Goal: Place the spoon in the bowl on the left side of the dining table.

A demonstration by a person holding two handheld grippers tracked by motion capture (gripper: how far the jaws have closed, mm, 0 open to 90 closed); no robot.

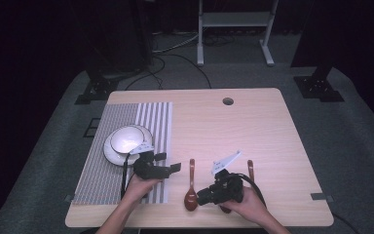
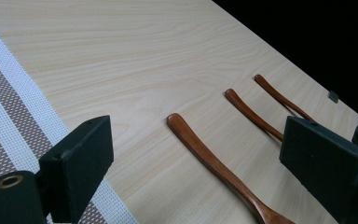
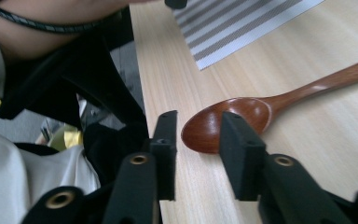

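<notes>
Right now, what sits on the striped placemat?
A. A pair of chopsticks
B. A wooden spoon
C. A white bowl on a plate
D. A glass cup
C: in the high view a white bowl on a plate rests on the striped placemat, while the wooden spoon lies on bare table to its right.

Count of items on the light wooden table (image 1: 253, 126):

- One grey-and-white striped woven placemat (image 1: 126, 146).
- One white ceramic bowl (image 1: 126, 138), seated on one white ceramic plate (image 1: 108, 151).
- One reddish-brown wooden spoon (image 1: 191, 187).
- Two slender reddish-brown wooden sticks (image 2: 254, 114) (image 2: 282, 98) beside the spoon; their far ends are hidden, so their type cannot be told.
</notes>
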